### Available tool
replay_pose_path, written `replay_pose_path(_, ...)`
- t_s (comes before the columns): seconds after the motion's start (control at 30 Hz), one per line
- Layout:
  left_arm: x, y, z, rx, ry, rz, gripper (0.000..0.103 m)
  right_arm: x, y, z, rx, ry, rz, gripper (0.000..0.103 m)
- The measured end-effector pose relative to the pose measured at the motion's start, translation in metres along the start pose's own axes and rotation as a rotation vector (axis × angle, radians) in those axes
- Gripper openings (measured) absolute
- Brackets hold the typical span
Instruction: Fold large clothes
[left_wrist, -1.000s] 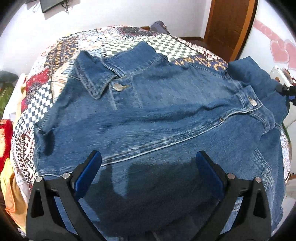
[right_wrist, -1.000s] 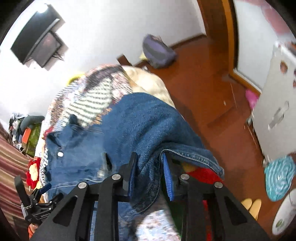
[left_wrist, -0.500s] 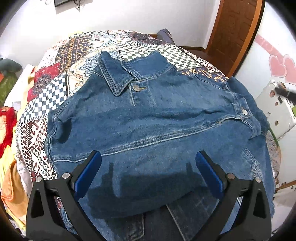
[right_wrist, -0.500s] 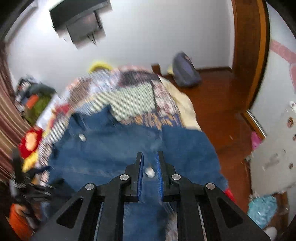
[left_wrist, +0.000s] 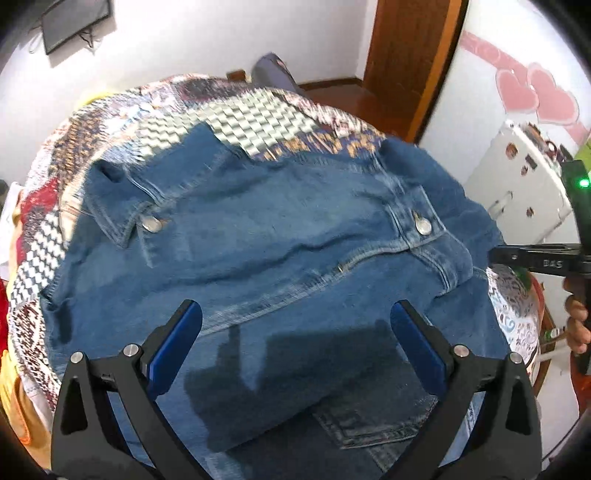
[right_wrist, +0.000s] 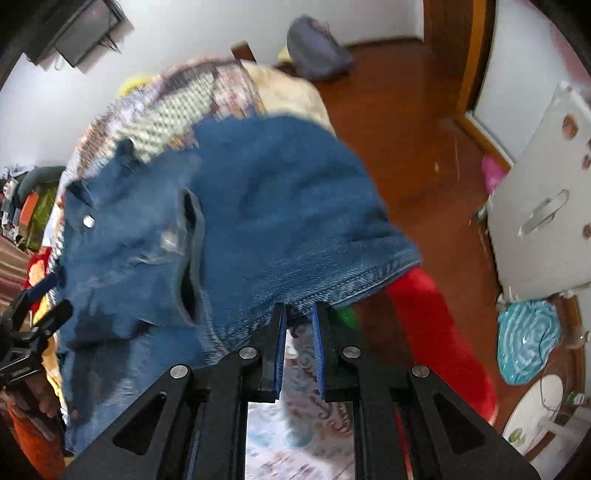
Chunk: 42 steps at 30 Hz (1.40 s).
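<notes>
Showing one denim jacket (left_wrist: 280, 236), two snaps.

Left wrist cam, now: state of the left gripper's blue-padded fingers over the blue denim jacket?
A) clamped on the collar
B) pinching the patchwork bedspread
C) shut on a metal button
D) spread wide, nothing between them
D: the left gripper has its blue-padded fingers spread wide above the blue denim jacket, with no cloth caught between them.
</notes>
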<state>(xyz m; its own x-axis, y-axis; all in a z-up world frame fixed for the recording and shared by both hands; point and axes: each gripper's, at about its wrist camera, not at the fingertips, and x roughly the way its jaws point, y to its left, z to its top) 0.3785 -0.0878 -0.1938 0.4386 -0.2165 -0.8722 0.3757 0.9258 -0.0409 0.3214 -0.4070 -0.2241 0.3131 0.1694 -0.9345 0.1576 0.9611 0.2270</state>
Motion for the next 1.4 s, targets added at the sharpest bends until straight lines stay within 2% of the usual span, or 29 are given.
replay_pose_path(0.1,0.011,-0.003,-0.008,0.023,0.036,0.023,0.103,0.005,0.005,-0.004,-0.095,-0.007,-0.030,0.010)
replay_pose_path(0.27,0.019,0.007,-0.019,0.033,0.066,0.067,0.103,0.006,0.027,-0.013,-0.293,-0.008,-0.179,0.010)
replay_pose_path(0.4,0.022,0.018,-0.018,-0.013,0.078,0.053,0.103,0.003,0.025,-0.018,-0.315,-0.012,-0.202,0.010)
replay_pose_path(0.5,0.020,0.009,-0.007,-0.005,0.074,0.021,0.103,-0.010,0.017,-0.017,-0.248,-0.022,-0.152,0.010)
replay_pose_path(0.57,0.017,-0.009,0.007,0.039,0.054,0.016,0.103,-0.026,0.003,-0.018,-0.172,-0.039,-0.116,0.010)
replay_pose_path(0.77,0.013,-0.095,0.049,0.207,-0.010,-0.075,0.103,-0.066,-0.030,-0.018,-0.062,-0.106,-0.142,0.010)
replay_pose_path(0.97,0.048,-0.183,0.064,0.344,0.053,-0.157,0.102,-0.079,-0.057,-0.025,0.019,-0.113,-0.120,0.010)
replay_pose_path(1.03,0.065,-0.203,0.062,0.376,0.091,-0.165,0.095,-0.076,-0.059,-0.027,0.038,-0.109,-0.108,0.010)
replay_pose_path(1.13,0.094,-0.215,0.058,0.374,0.159,-0.133,0.083,-0.074,-0.070,-0.030,0.058,-0.097,-0.087,0.010)
replay_pose_path(1.23,0.103,-0.217,0.054,0.368,0.145,-0.130,0.081,-0.070,-0.075,-0.032,0.079,-0.086,-0.072,0.010)
replay_pose_path(1.3,0.101,-0.219,0.054,0.383,0.123,-0.118,0.070,-0.068,-0.078,-0.032,0.093,-0.079,-0.059,0.010)
replay_pose_path(1.33,0.099,-0.220,0.054,0.386,0.119,-0.114,0.061,-0.066,-0.079,-0.032,0.100,-0.076,-0.055,0.010)
replay_pose_path(1.37,0.097,-0.221,0.055,0.382,0.119,-0.118,0.042,-0.065,-0.080,-0.031,0.111,-0.071,-0.049,0.010)
replay_pose_path(1.4,0.097,-0.221,0.058,0.375,0.122,-0.132,0.032,-0.063,-0.081,-0.031,0.118,-0.067,-0.042,0.010)
